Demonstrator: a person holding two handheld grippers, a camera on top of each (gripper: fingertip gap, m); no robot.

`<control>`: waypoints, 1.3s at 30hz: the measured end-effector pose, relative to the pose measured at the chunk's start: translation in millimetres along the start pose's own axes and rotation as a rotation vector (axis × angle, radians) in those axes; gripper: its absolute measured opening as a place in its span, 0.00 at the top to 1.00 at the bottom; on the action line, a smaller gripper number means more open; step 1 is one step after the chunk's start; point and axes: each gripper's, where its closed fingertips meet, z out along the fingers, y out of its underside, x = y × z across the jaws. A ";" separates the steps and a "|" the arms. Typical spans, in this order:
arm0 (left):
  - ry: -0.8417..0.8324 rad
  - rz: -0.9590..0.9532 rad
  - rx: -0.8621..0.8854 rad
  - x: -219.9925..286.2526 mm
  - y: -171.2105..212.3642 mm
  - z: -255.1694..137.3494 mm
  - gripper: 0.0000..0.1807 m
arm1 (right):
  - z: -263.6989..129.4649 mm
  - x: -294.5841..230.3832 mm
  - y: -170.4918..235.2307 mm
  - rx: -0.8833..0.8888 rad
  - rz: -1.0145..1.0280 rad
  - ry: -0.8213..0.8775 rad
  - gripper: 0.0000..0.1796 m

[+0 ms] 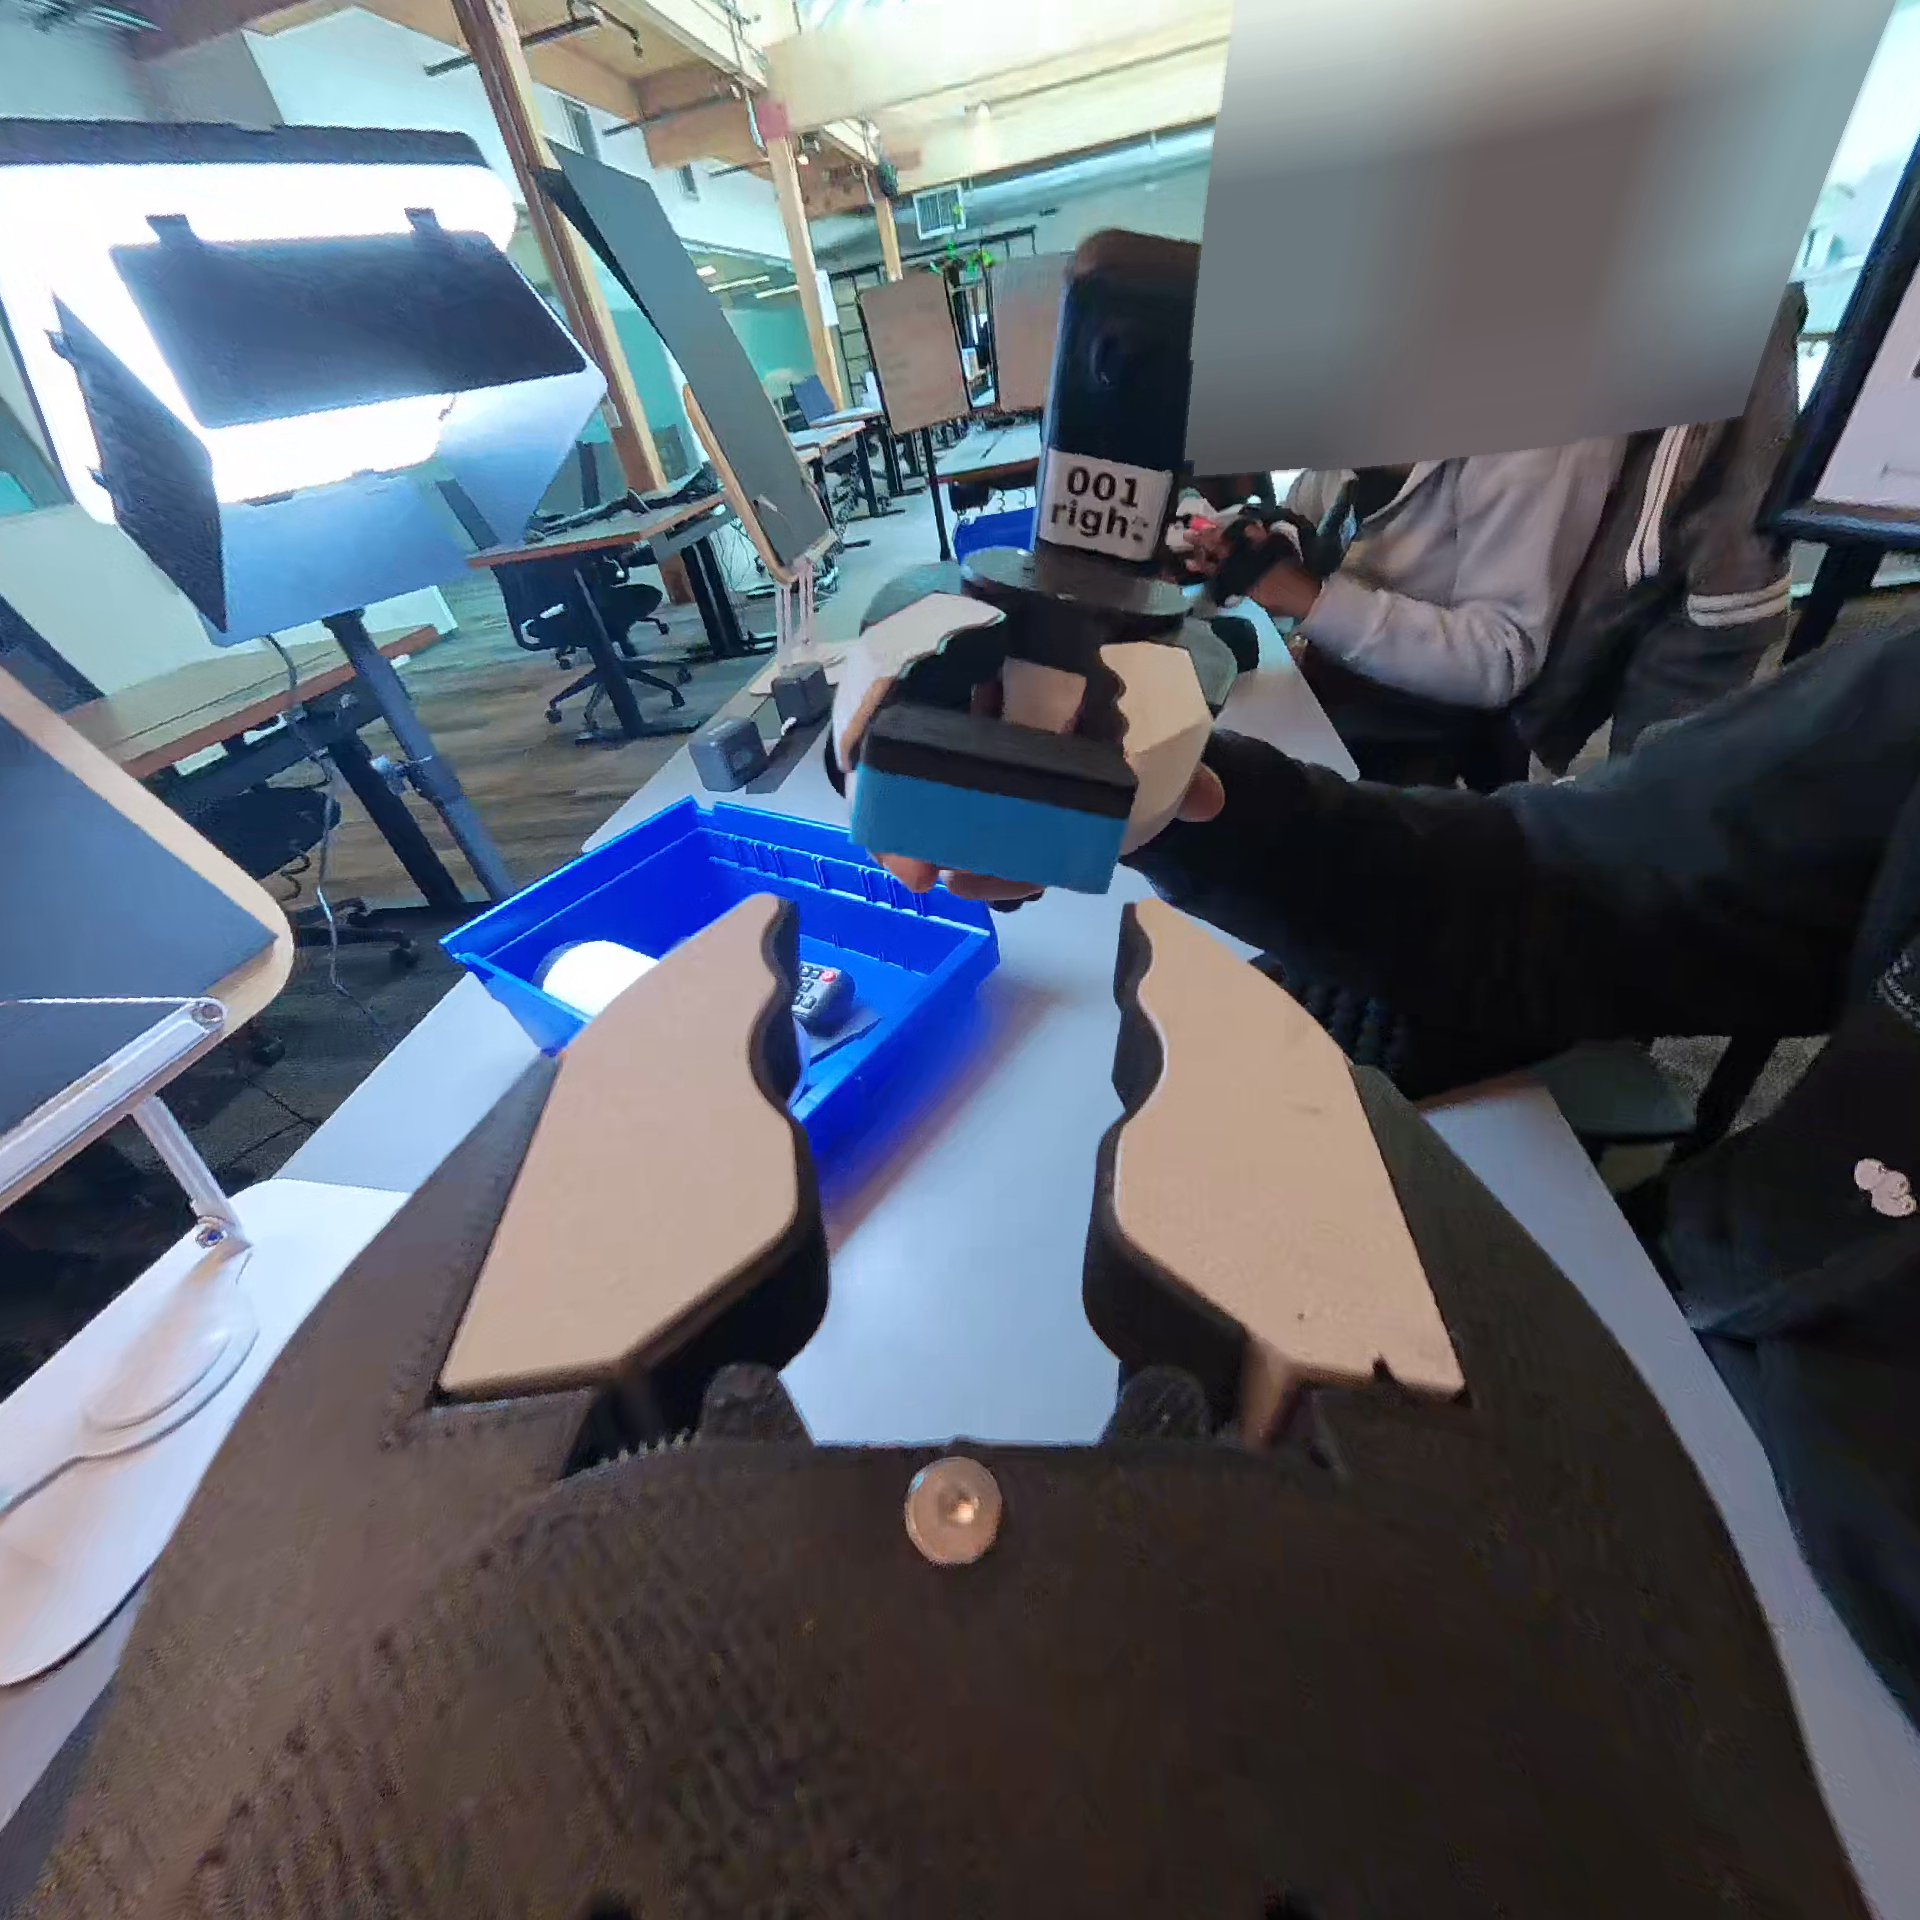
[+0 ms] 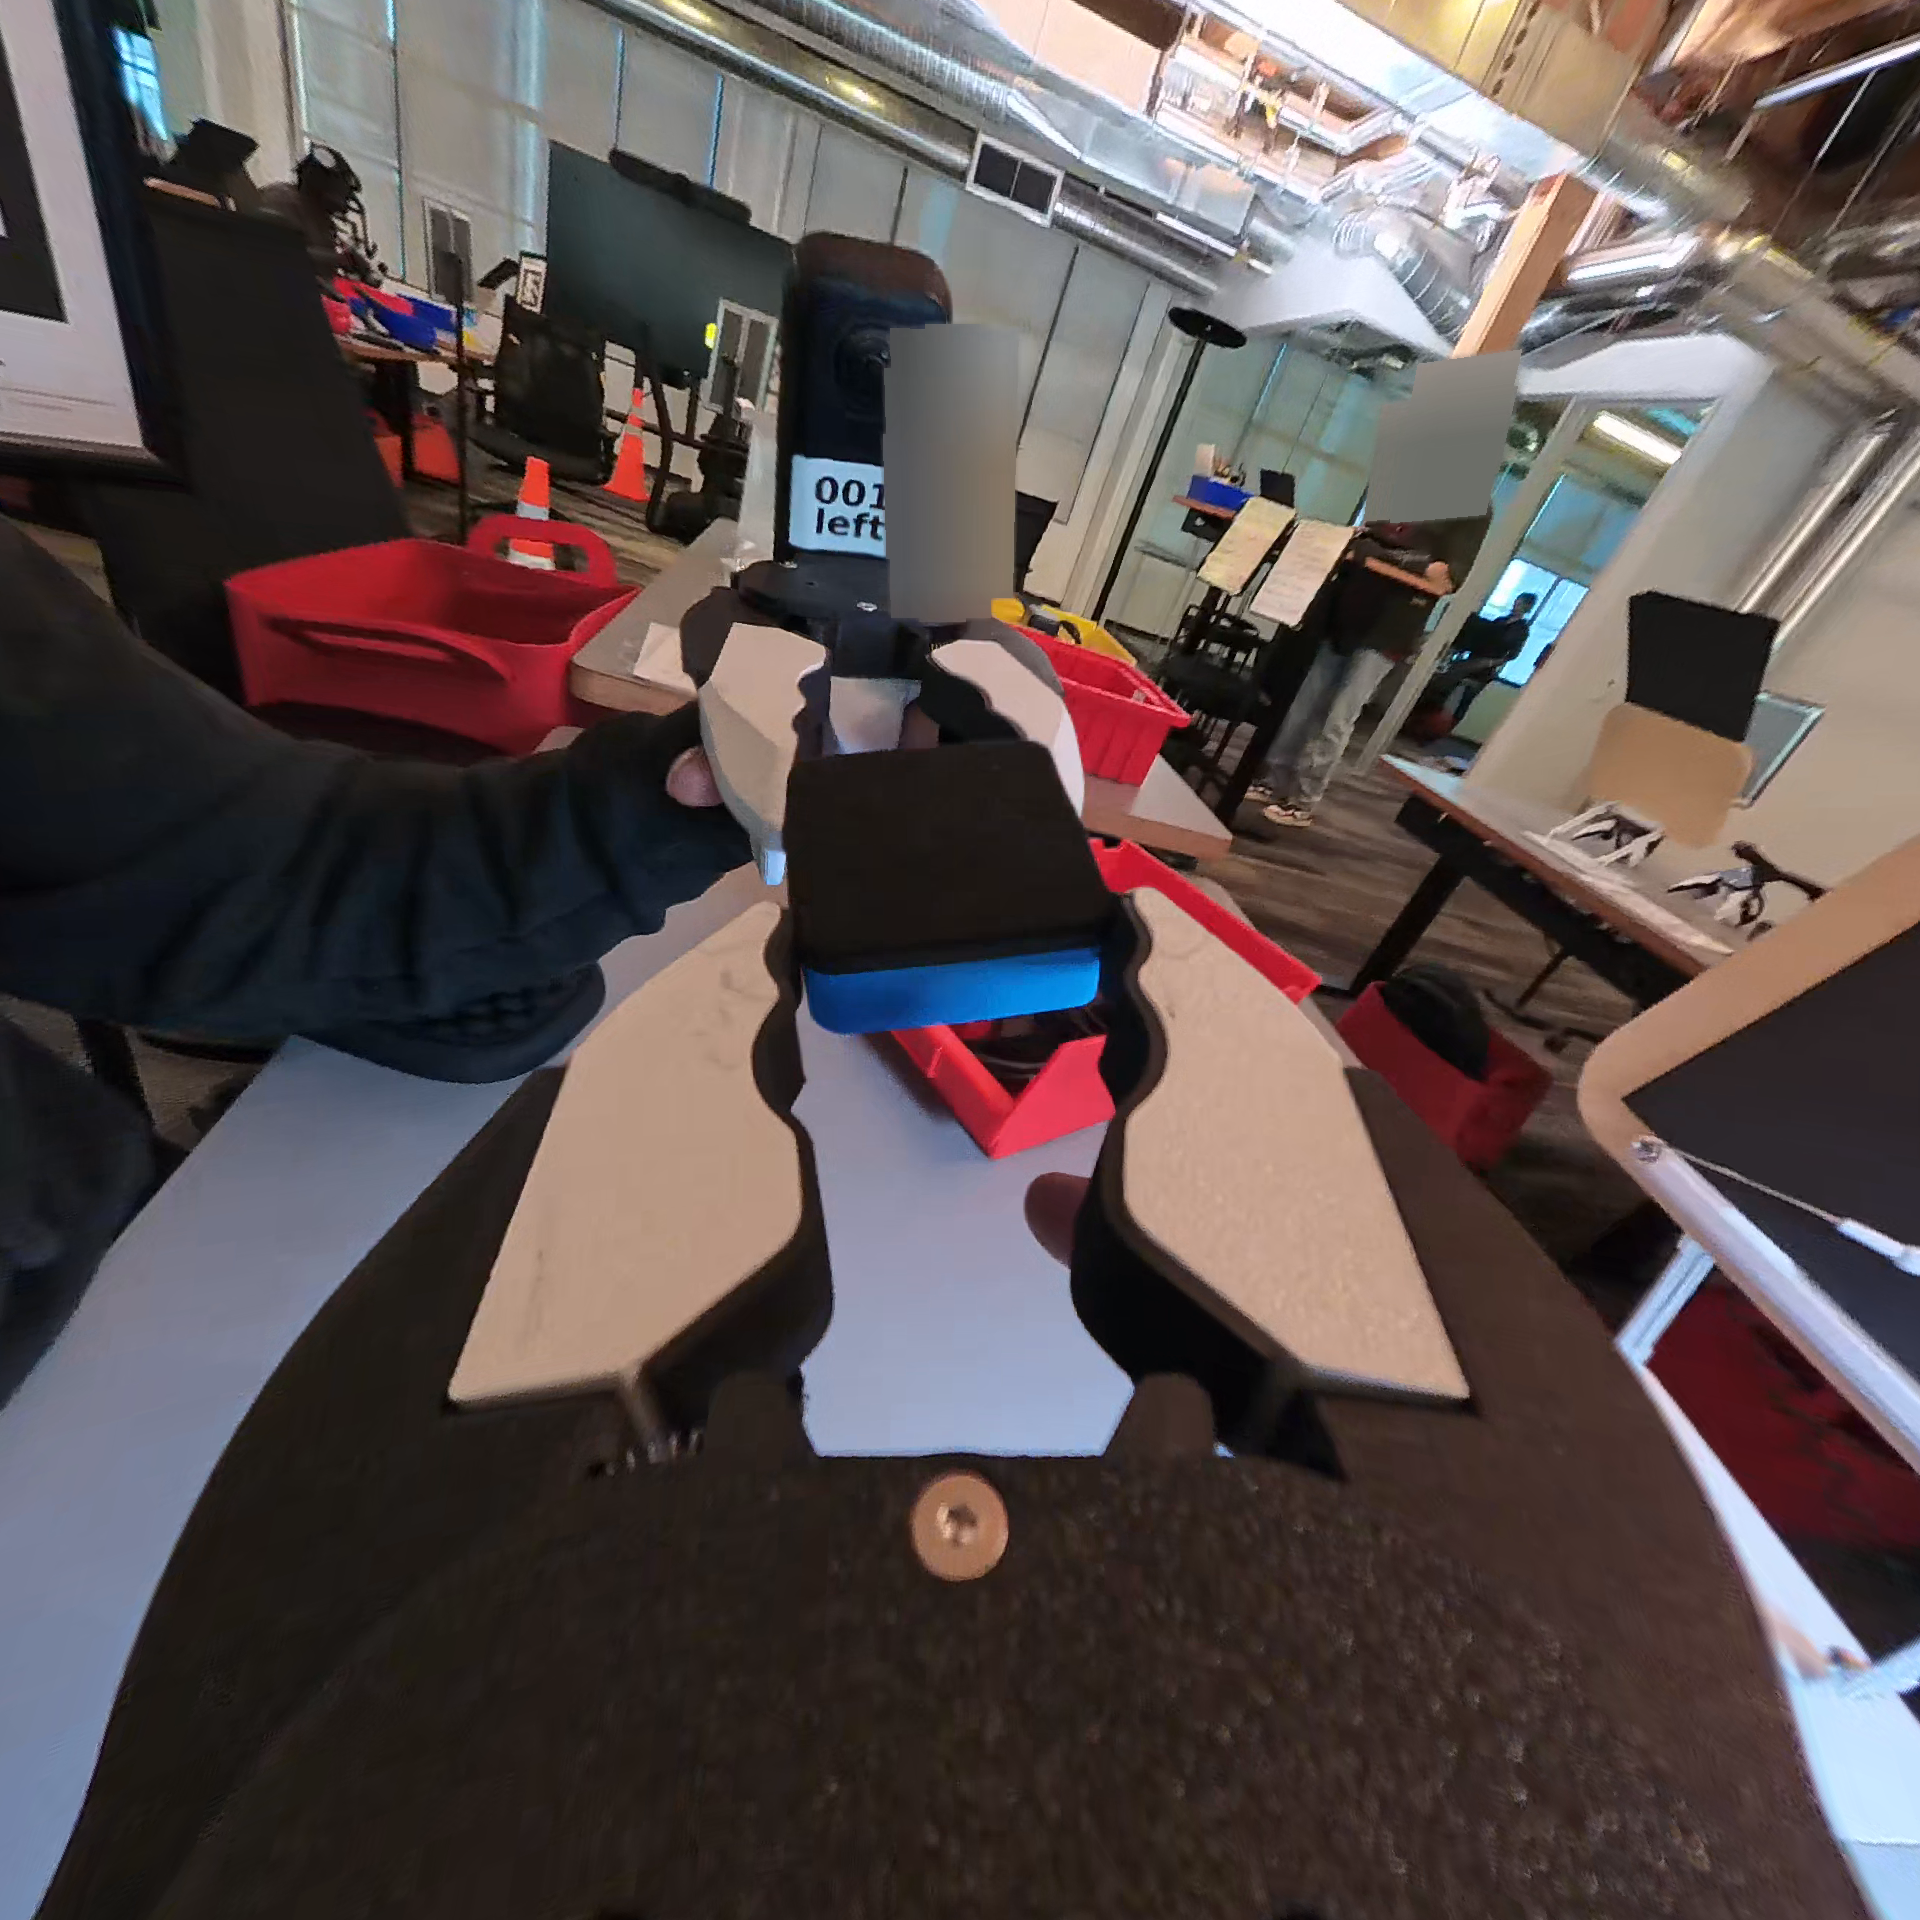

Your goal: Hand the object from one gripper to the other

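The object is a block eraser (image 1: 987, 821), black felt on top with a blue foam side. My right gripper (image 2: 951, 925) is shut on the eraser (image 2: 935, 883) and pinches its near end between both fingertips, above the table. In the left wrist view the right gripper (image 1: 1039, 707) faces me and holds the eraser out just above and beyond my left gripper (image 1: 956, 925). The left gripper is open and empty, with its jaws wide apart. In the right wrist view the left gripper (image 2: 883, 707) sits just behind the eraser's far end, not touching it.
A blue bin (image 1: 914, 925) holding a white roll (image 1: 592, 971) and a remote control (image 1: 826, 992) stands on the white table (image 1: 966, 1247). A red bin (image 2: 1039, 1101) lies below the eraser. A bright light panel (image 1: 291, 343) stands at the left. A seated person (image 1: 1455, 582) is behind. Between my right fingertips and the bright light panel (image 1: 291, 343) there is roughly 35 cm.
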 end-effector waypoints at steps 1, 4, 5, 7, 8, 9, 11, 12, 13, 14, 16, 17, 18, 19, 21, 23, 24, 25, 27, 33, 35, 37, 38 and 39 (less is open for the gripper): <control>0.001 0.010 -0.007 1.2 1.6 2.4 0.67 | 1.3 -0.2 2.6 -0.014 0.007 -0.004 0.69; 0.011 0.010 -0.021 3.7 5.4 7.9 0.67 | 4.8 0.2 11.5 -0.051 0.019 -0.009 0.69; 0.011 0.007 -0.023 3.9 6.4 9.6 0.67 | 6.0 -0.2 14.1 -0.059 0.025 -0.015 0.69; -0.003 0.008 -0.035 2.0 10.4 13.3 0.69 | 7.9 -0.7 17.8 -0.070 0.036 -0.022 0.69; -0.010 0.011 -0.044 0.6 12.8 14.4 0.70 | 7.6 0.3 18.7 -0.070 0.039 -0.020 0.69; -0.011 0.009 -0.046 0.0 13.6 14.8 0.70 | 7.3 0.6 20.0 -0.076 0.045 -0.022 0.69; -0.013 0.004 -0.032 -1.1 12.2 15.3 0.70 | 7.1 1.6 19.3 -0.069 0.055 -0.019 0.69; -0.013 0.002 -0.027 -1.3 11.4 15.4 0.70 | 6.9 2.0 18.4 -0.065 0.057 -0.017 0.69; -0.015 -0.001 -0.021 -1.9 10.6 15.4 0.70 | 7.1 2.8 17.9 -0.063 0.056 -0.012 0.69; -0.016 -0.008 -0.013 -2.8 9.6 15.1 0.71 | 7.1 4.0 16.1 -0.052 0.056 -0.003 0.69; -0.022 -0.042 0.015 -6.9 6.3 12.3 0.71 | 4.5 9.3 11.0 -0.027 0.038 0.034 0.68; -0.024 -0.078 0.035 -10.5 4.0 9.3 0.71 | 1.2 11.7 8.1 -0.019 0.030 0.047 0.66; -0.031 -0.123 0.058 -16.0 1.7 5.3 0.70 | -3.0 14.2 4.9 -0.012 0.023 0.060 0.64; -0.041 -0.173 0.083 -22.5 -0.4 0.7 0.71 | -7.3 16.9 1.3 -0.004 0.009 0.077 0.64; -0.054 -0.269 0.124 -35.6 -1.7 -8.8 0.70 | -15.2 20.4 -6.3 0.010 -0.021 0.106 0.63; -0.063 -0.329 0.163 -46.5 -1.8 -18.6 0.71 | -22.2 22.5 -12.0 0.013 -0.041 0.124 0.63; -0.067 -0.349 0.175 -50.9 -1.5 -23.3 0.71 | -26.0 23.7 -14.3 0.012 -0.051 0.132 0.63; -0.074 -0.363 0.185 -55.1 -1.5 -28.0 0.71 | -30.1 25.4 -16.4 0.014 -0.058 0.143 0.63; -0.087 -0.378 0.201 -60.6 -2.2 -35.7 0.71 | -37.8 29.0 -20.4 0.022 -0.067 0.163 0.63; -0.054 -0.425 0.190 -55.5 0.2 -26.4 0.71 | -25.6 25.3 -12.7 -0.003 -0.082 0.153 0.64; -0.035 -0.424 0.174 -49.9 2.9 -17.0 0.71 | -14.9 23.4 -4.9 -0.030 -0.090 0.152 0.64; -0.012 -0.414 0.159 -42.7 4.9 -8.1 0.71 | -6.1 25.1 2.2 -0.050 -0.071 0.165 0.64; -0.001 -0.401 0.156 -38.8 4.9 -4.4 0.71 | -2.9 28.5 5.1 -0.053 -0.023 0.177 0.63; 0.010 -0.383 0.155 -34.9 4.3 -1.1 0.71 | -0.1 29.6 6.9 -0.046 0.041 0.165 0.63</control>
